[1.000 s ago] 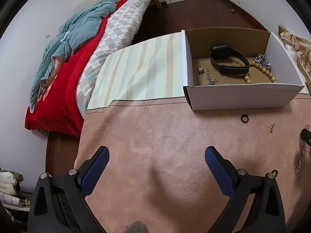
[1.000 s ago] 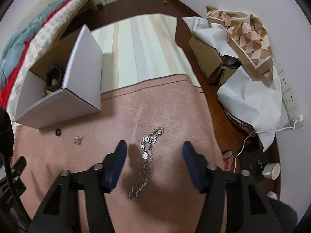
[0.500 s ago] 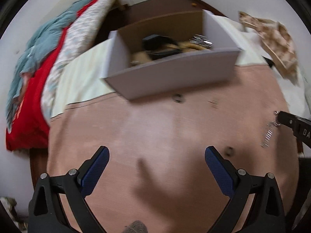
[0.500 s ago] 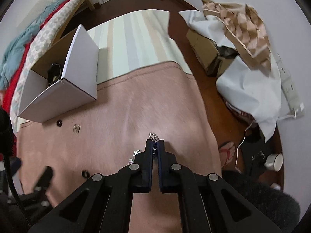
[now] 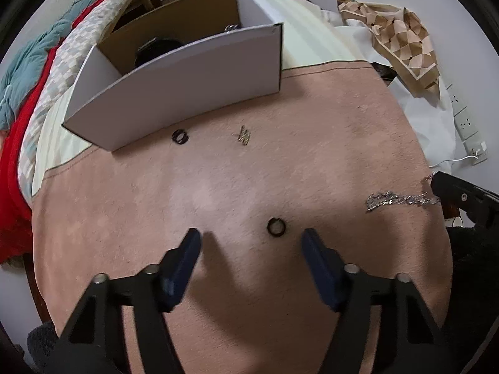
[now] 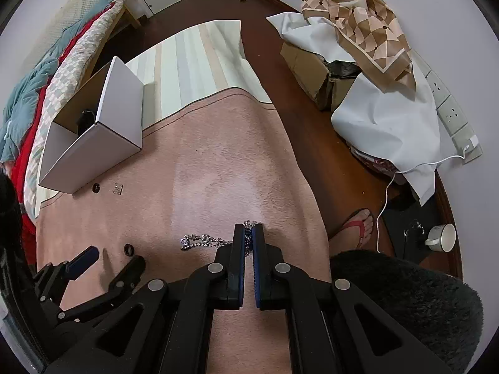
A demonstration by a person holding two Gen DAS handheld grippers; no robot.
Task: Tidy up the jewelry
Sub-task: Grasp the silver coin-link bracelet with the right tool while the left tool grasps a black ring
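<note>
My left gripper [image 5: 251,240] is open, low over the pink cloth, with a small black ring [image 5: 276,227] lying between its fingertips, nearer the right one. The ring also shows in the right wrist view [image 6: 128,249]. My right gripper [image 6: 248,229] is shut on a silver chain bracelet [image 6: 202,240], whose free end trails left on the cloth; it also shows in the left wrist view [image 5: 396,200]. A white cardboard box [image 5: 187,84] holding a black band stands at the back. A second black ring [image 5: 180,136] and a small silver piece [image 5: 243,134] lie in front of the box.
A striped mat [image 6: 199,62] lies beyond the pink cloth. A bed with red and teal bedding [image 5: 28,71] is at the left. Boxes under white and patterned cloth [image 6: 368,62], a wall socket, a white cup [image 6: 443,237] and a sandalled foot [image 6: 358,226] are at the right.
My left gripper swung right and down, its jaws narrowing around the black ring. My right gripper closed on the chain bracelet and stays shut on it.
</note>
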